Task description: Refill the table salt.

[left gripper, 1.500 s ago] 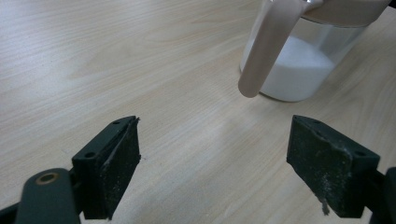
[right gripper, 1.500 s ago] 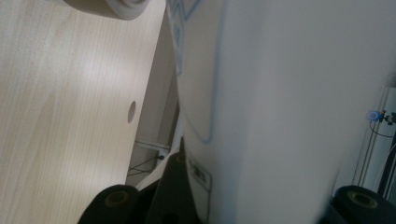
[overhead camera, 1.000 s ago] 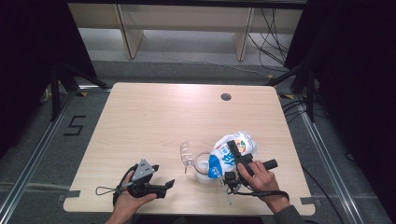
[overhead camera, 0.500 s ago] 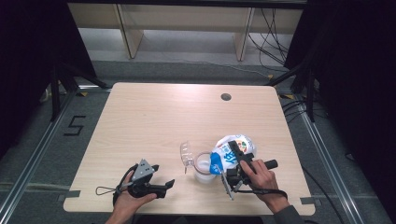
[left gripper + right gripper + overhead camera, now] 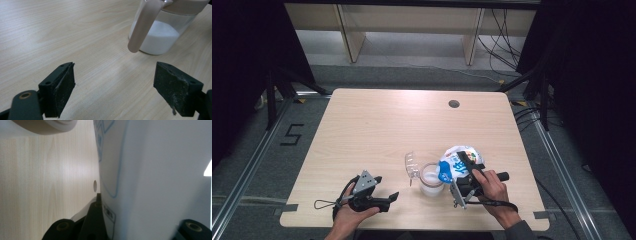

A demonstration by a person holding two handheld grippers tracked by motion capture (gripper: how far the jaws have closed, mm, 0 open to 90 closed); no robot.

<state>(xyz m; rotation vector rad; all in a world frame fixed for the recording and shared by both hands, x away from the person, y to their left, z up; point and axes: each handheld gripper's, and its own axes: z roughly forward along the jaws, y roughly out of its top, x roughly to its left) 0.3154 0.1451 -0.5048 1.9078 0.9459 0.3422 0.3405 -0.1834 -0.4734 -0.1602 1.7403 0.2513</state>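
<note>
A white and blue bag (image 5: 455, 161) is tilted over a clear jar (image 5: 431, 180) holding white powder. My right gripper (image 5: 463, 170) is shut on the bag, whose white side (image 5: 155, 180) sits between the jaws in the right gripper view. The jar's hinged lid (image 5: 412, 165) stands flipped open to its left. My left gripper (image 5: 387, 190) rests low near the table's front left, open with nothing in it. In the left gripper view, the jaws of the left gripper (image 5: 115, 87) point at the jar (image 5: 162, 37) and its hanging lid flap (image 5: 145, 25).
The light wooden table (image 5: 377, 125) has a round cable hole (image 5: 454, 104) at the back right, and the same hole (image 5: 95, 185) is in the right gripper view. Black frames and cables stand around the table's edges.
The right gripper and the bag have edged slightly toward the jar. The left gripper has stayed where it was.
</note>
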